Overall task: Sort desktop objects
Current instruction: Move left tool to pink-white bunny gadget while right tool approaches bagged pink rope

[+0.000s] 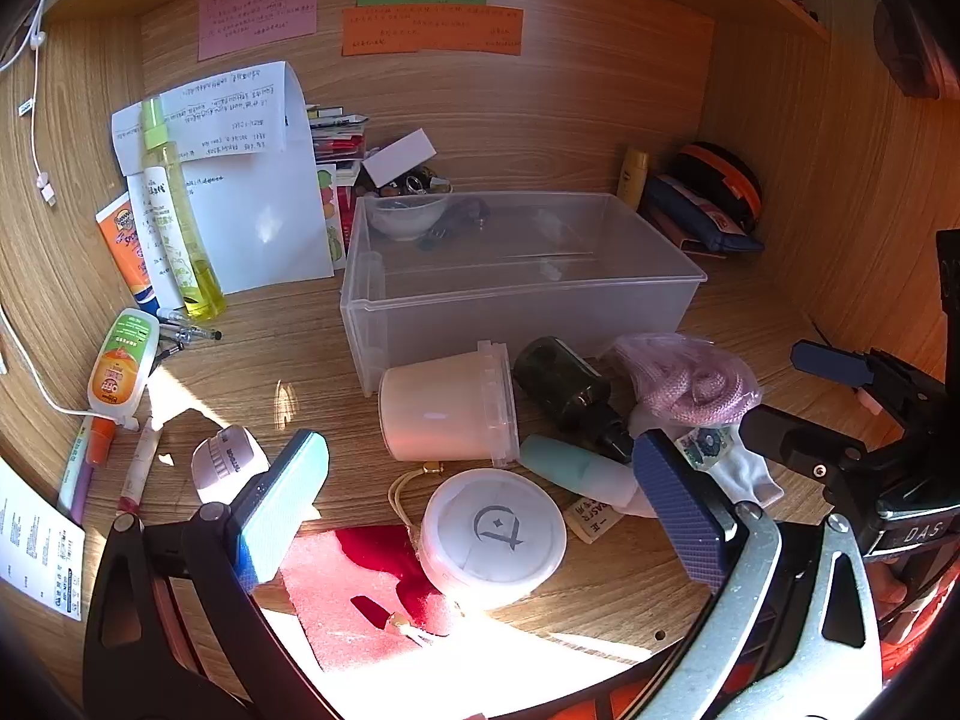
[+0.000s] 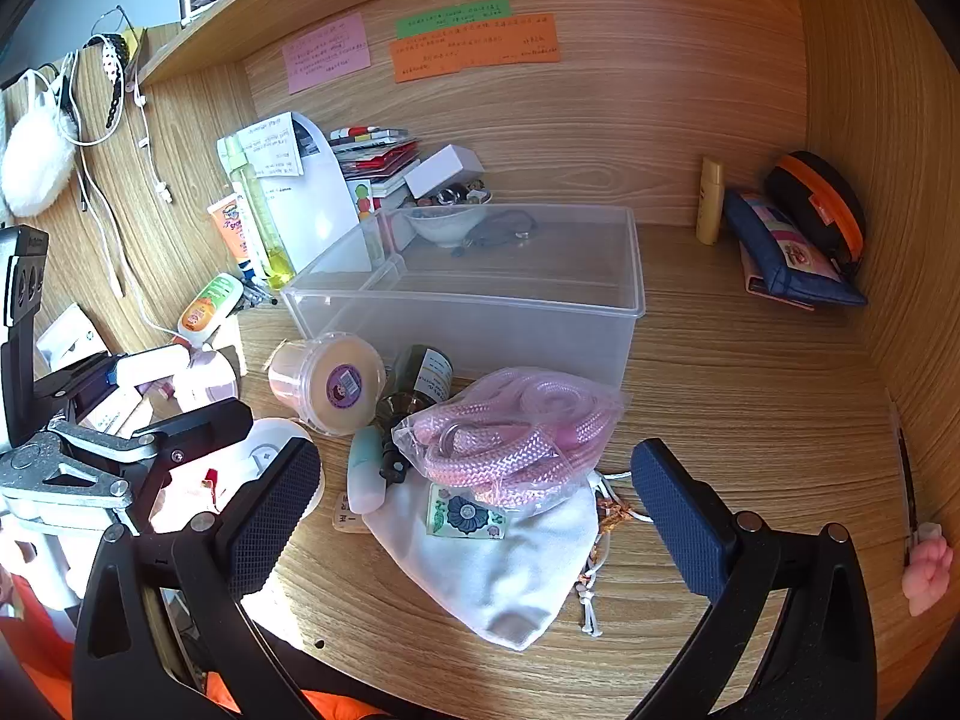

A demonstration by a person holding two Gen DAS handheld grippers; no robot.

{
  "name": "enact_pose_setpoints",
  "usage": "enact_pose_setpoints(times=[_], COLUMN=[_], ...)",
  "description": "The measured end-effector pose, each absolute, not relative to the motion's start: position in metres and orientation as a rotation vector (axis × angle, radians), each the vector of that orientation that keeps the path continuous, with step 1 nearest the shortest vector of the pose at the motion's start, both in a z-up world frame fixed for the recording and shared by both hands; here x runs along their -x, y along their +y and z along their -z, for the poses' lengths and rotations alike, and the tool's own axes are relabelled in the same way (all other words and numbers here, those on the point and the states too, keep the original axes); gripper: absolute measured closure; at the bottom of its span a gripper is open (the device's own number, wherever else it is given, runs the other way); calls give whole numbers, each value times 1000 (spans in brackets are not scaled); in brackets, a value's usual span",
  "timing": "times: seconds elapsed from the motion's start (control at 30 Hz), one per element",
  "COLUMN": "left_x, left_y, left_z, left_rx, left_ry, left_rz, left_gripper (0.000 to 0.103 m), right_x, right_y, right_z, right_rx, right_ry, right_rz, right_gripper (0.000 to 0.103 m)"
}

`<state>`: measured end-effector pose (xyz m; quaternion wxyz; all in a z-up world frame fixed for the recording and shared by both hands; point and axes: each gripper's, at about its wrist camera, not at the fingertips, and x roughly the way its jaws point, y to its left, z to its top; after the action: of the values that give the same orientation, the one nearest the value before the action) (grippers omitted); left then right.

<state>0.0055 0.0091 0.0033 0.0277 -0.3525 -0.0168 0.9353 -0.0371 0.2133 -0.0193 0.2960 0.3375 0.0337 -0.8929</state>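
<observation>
A clear plastic bin (image 1: 384, 276) (image 2: 630, 264) stands empty mid-desk. In front of it lie a cream tub on its side (image 1: 447, 405) (image 2: 327, 384), a dark bottle (image 1: 564, 387) (image 2: 423, 381), a mint tube (image 1: 576, 468) (image 2: 366, 471), a bag of pink rope (image 1: 690, 384) (image 2: 516, 432) and a white pouch (image 2: 498, 576). A round white case (image 1: 495, 537) lies on red foam (image 1: 354, 594). My left gripper (image 1: 480, 510) is open above the round case. My right gripper (image 2: 474, 504) is open over the pouch and rope bag; it also shows in the left wrist view (image 1: 840, 408).
A yellow spray bottle (image 1: 174, 216), tubes and pens (image 1: 120, 360) crowd the left wall with papers (image 1: 252, 192). A bowl (image 1: 405, 216) and books sit behind the bin. Pouches (image 2: 786, 252) and a small yellow bottle (image 2: 710, 210) occupy the right back corner.
</observation>
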Motion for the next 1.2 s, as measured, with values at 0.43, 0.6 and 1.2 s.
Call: enact_pose_setpoints(times=[0.43, 0.6, 1.2], left_x=[-4, -5, -5], left_y=[8, 2, -44], left_z=[-1, -3, -2], left_rx=[1111, 1084, 1127], left_ry=[-53, -86, -110], left_rz=[-2894, -2901, -2946], left_gripper=[0, 0, 0], right_x=[38, 37, 50], right_y=[213, 212, 211], right_z=[20, 21, 31], right_rx=[-899, -886, -923], right_ry=[97, 106, 97], right_rz=[2375, 2384, 2366], right_gripper=[0, 0, 0])
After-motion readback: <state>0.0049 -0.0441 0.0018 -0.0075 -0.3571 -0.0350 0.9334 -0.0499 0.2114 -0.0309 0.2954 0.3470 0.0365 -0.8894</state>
